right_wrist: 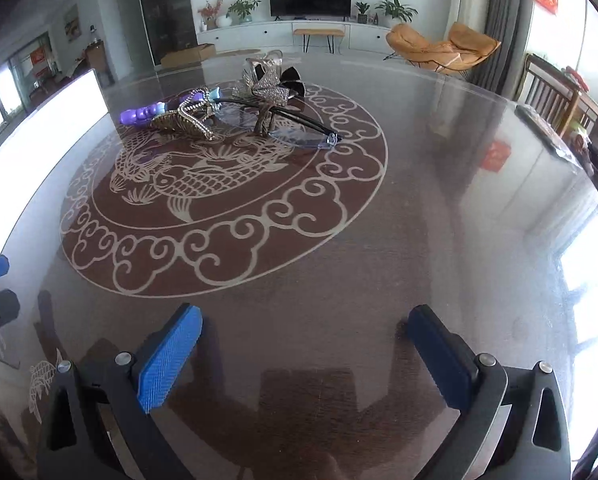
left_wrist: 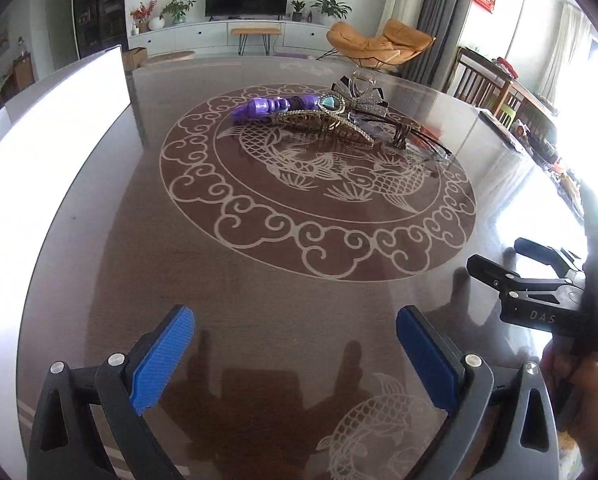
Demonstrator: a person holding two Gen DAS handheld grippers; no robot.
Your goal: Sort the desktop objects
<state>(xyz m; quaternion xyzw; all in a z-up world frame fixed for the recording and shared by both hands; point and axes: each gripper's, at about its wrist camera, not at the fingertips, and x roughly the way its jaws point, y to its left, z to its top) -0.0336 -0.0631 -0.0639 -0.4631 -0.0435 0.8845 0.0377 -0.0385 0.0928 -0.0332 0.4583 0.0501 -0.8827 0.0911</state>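
Note:
A small heap of objects lies at the far side of the round patterned table (left_wrist: 259, 280): a purple plastic toy (left_wrist: 259, 108), a gold rhinestone hair clip (left_wrist: 323, 124), a silver bow with a turquoise heart (left_wrist: 339, 102) and dark-framed glasses (left_wrist: 415, 138). The right wrist view shows the same purple toy (right_wrist: 143, 114), hair clip (right_wrist: 187, 120), bow (right_wrist: 271, 90) and glasses (right_wrist: 287, 128). My left gripper (left_wrist: 295, 356) hangs open over bare table, well short of the heap. Beside it my right gripper (right_wrist: 303, 356) is open too, nothing between its blue pads.
A bright white panel (left_wrist: 59, 128) stands along the table's left edge. A dark flat object (right_wrist: 547, 132) lies near the right rim. A hand (left_wrist: 587, 384) holds the right gripper's black frame at the lower right. Wooden chairs stand beyond the right edge.

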